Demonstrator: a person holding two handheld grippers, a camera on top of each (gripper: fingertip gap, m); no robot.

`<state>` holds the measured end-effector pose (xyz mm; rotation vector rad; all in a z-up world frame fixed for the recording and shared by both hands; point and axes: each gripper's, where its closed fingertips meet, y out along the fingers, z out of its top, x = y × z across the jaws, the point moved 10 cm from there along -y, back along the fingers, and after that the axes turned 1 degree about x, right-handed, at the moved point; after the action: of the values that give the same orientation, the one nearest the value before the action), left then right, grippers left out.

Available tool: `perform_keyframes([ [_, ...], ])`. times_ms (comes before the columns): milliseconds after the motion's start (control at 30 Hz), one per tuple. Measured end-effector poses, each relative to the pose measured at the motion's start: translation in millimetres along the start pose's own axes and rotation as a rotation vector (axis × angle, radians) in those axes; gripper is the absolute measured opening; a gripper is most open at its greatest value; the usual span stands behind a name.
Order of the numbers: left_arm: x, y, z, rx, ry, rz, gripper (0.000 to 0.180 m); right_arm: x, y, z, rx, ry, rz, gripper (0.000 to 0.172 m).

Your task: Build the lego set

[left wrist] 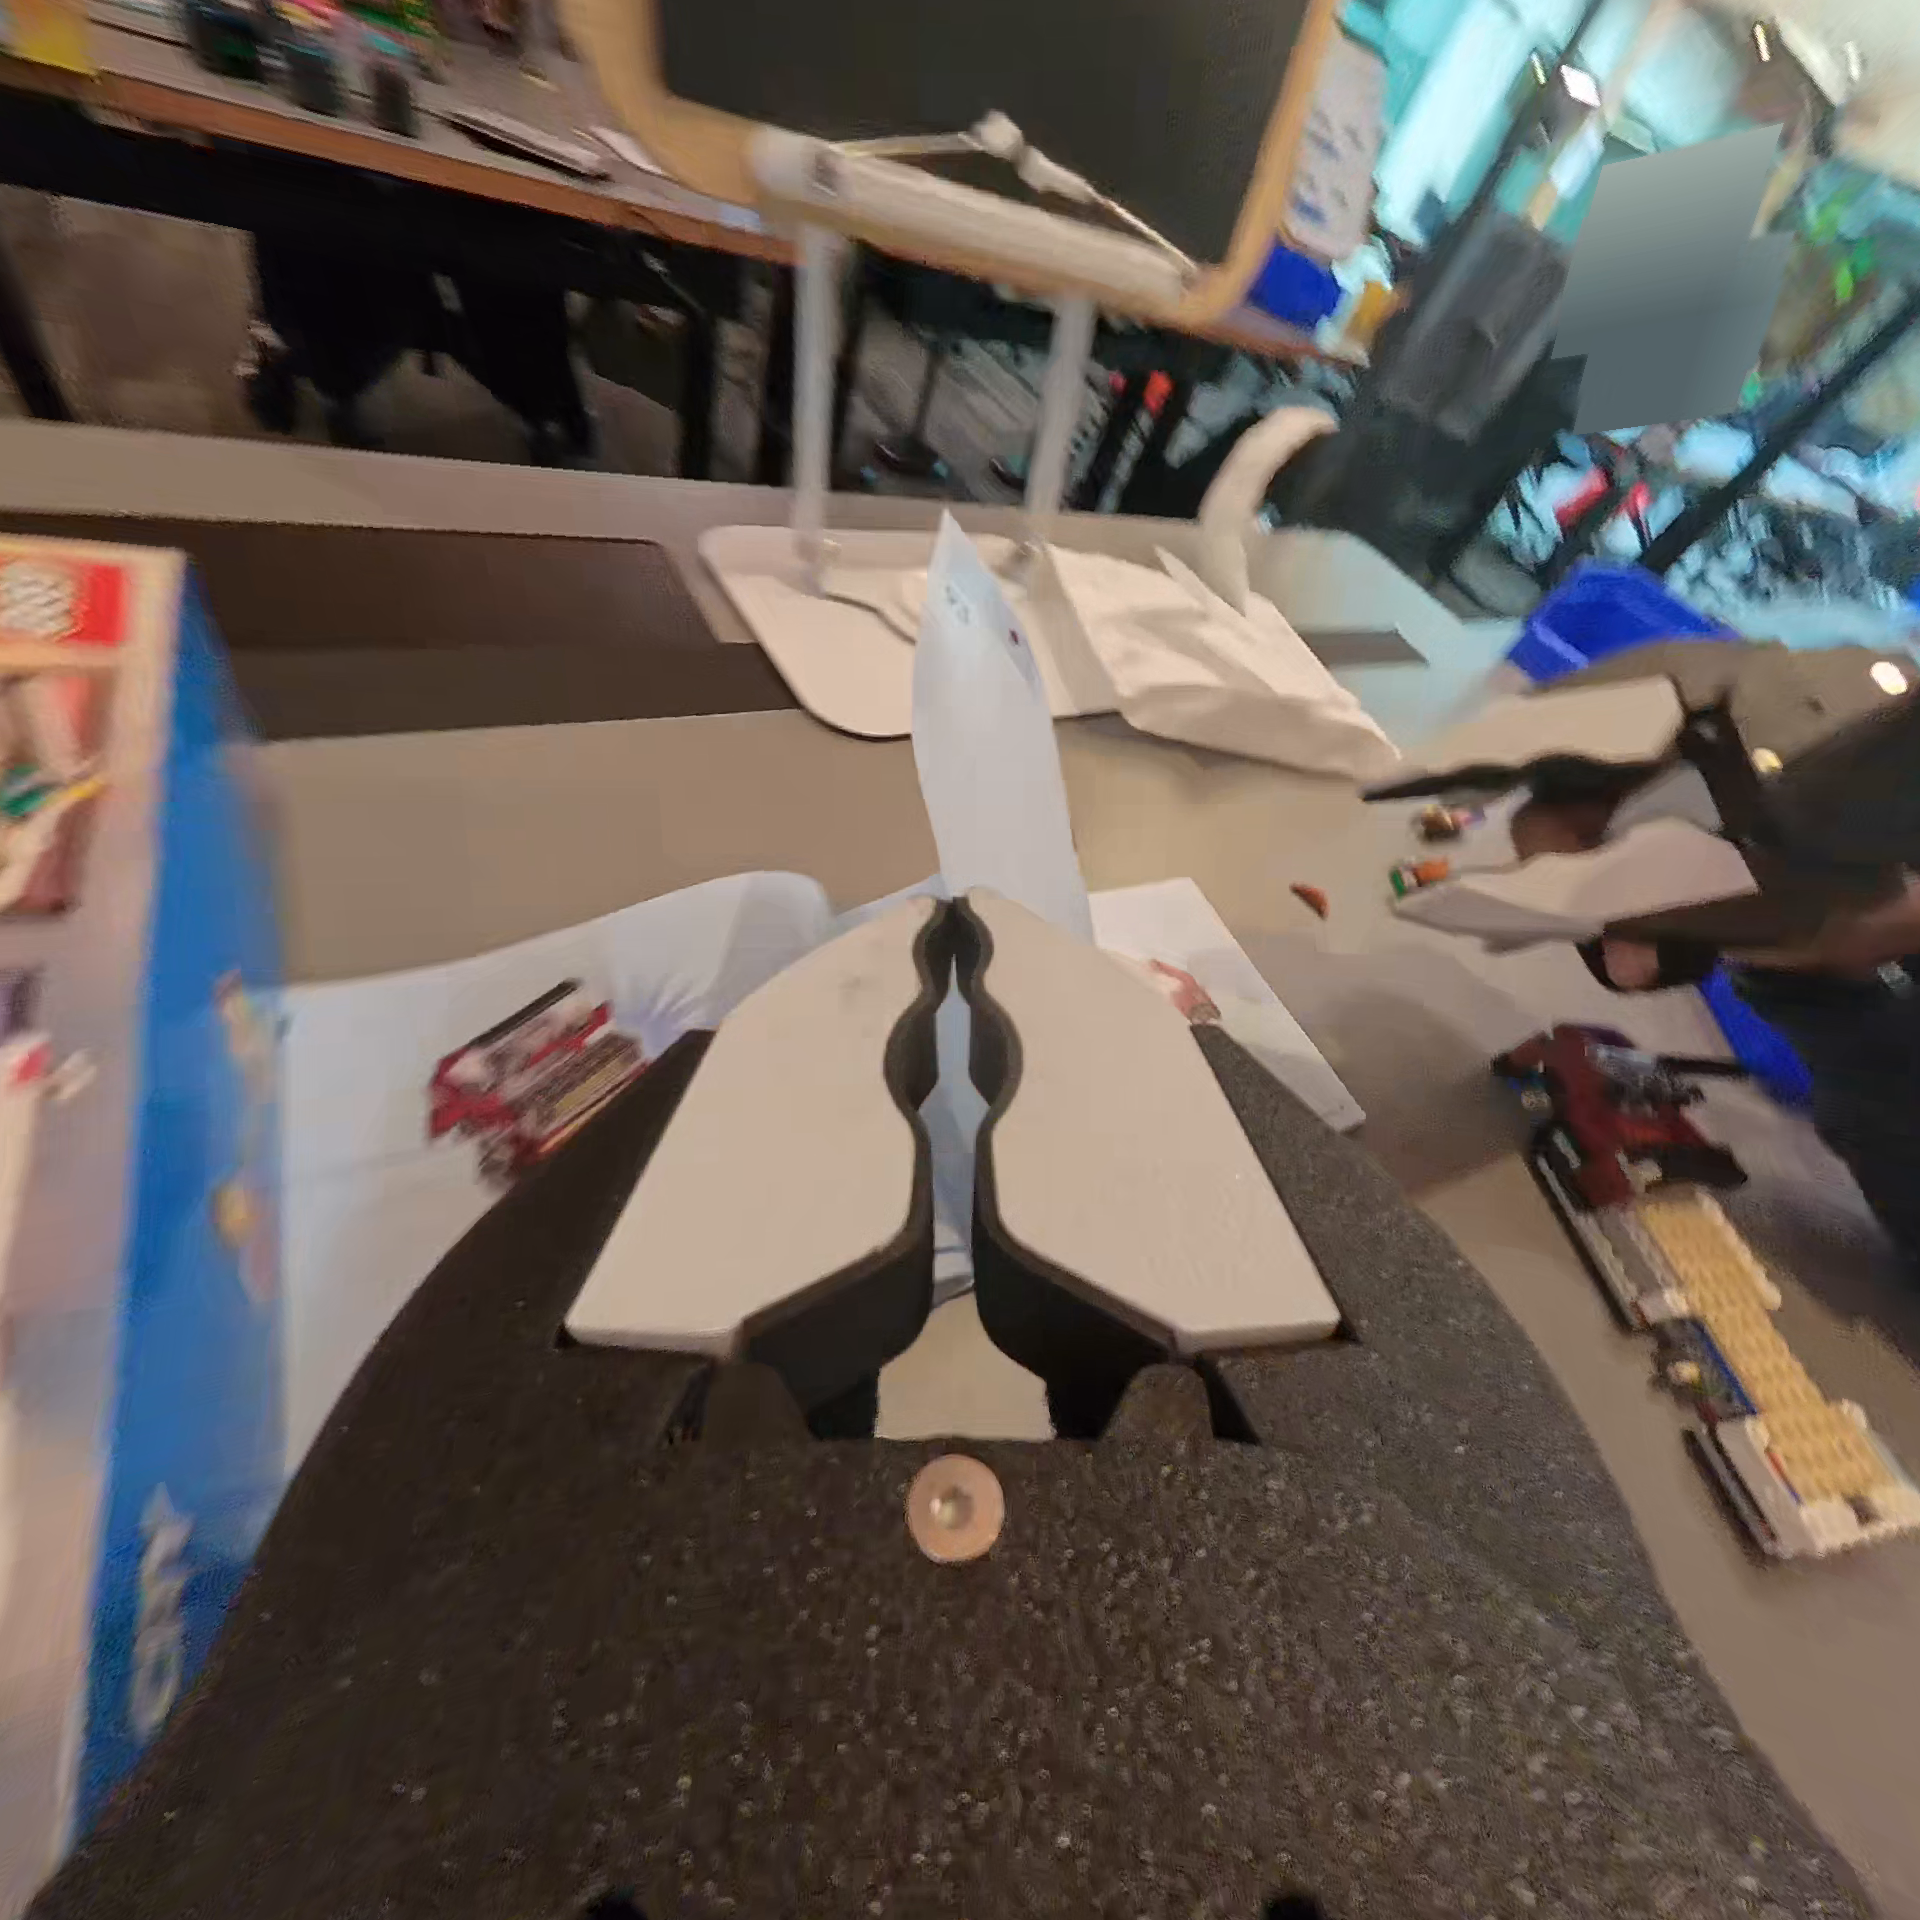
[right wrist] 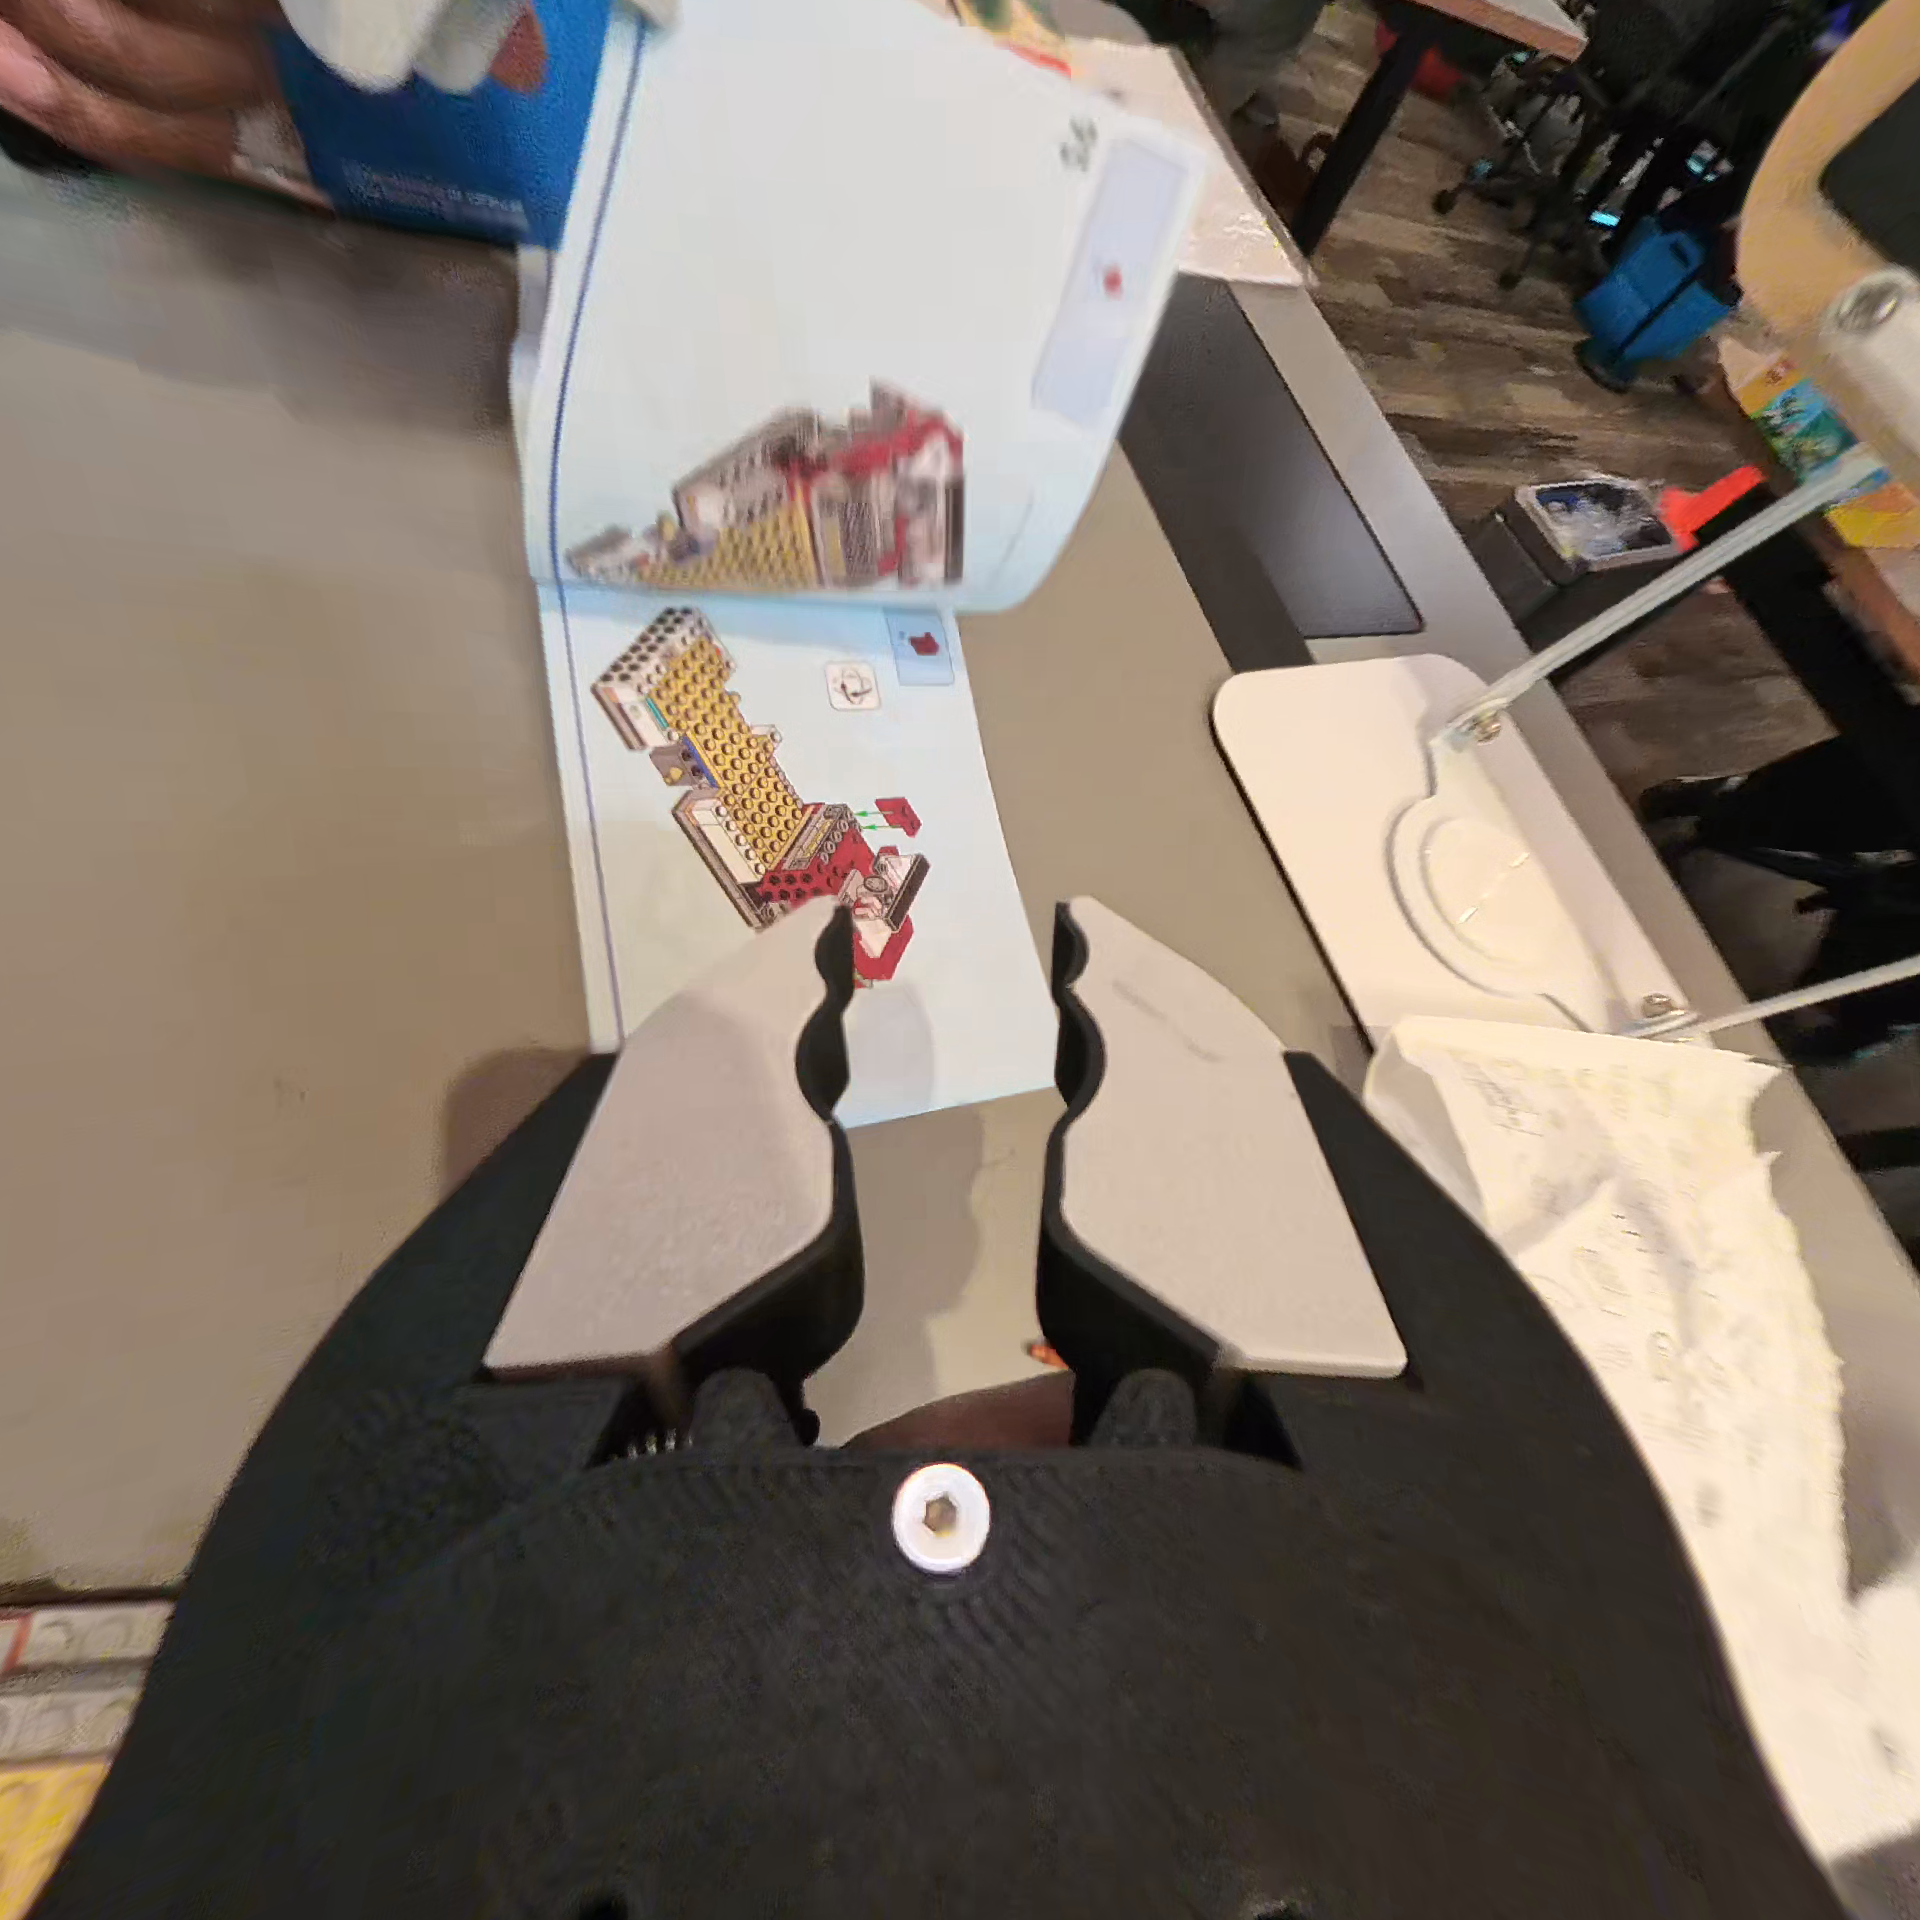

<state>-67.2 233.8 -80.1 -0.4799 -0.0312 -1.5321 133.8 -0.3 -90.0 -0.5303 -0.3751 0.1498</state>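
Tongs on the left pinch a booklet page; right tongs gape.

Left gripper body is black, grainy plastic, fingers matt pale grey, closed on a thin, smooth paper page. At nine o'clock, a glossy printed cardboard box. Right gripper, ridged black plastic, jaws apart over a smooth booklet on the matt grey table. At three o'clock, a crinkled white paper sheet; beyond it, a smooth white stand base.
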Motion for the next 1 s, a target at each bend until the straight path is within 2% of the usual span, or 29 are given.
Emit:
perform_keyframes([
  [167,-27,-40,-22,0.093,-0.201,0.166,0.003,-16,11,29,-0.117,-0.129,0.010,0.036],
  [400,-36,-60,-42,0.065,-0.322,0.238,0.026,-26,75,53,-0.320,-0.268,0.101,0.037],
  [567,-34,-77,-51,0.046,-0.257,0.267,0.028,-33,103,68,-0.338,-0.266,0.148,0.037],
  [700,-25,-93,-53,0.079,-0.099,0.293,0.028,-35,114,77,-0.319,-0.243,0.165,0.037],
  [900,-16,-128,-48,0.226,0.062,0.534,0.029,-35,130,85,-0.292,-0.170,0.185,0.037],
  [1000,-19,-137,-56,0.227,0.055,0.616,0.032,-37,139,89,-0.288,-0.147,0.202,0.037],
])
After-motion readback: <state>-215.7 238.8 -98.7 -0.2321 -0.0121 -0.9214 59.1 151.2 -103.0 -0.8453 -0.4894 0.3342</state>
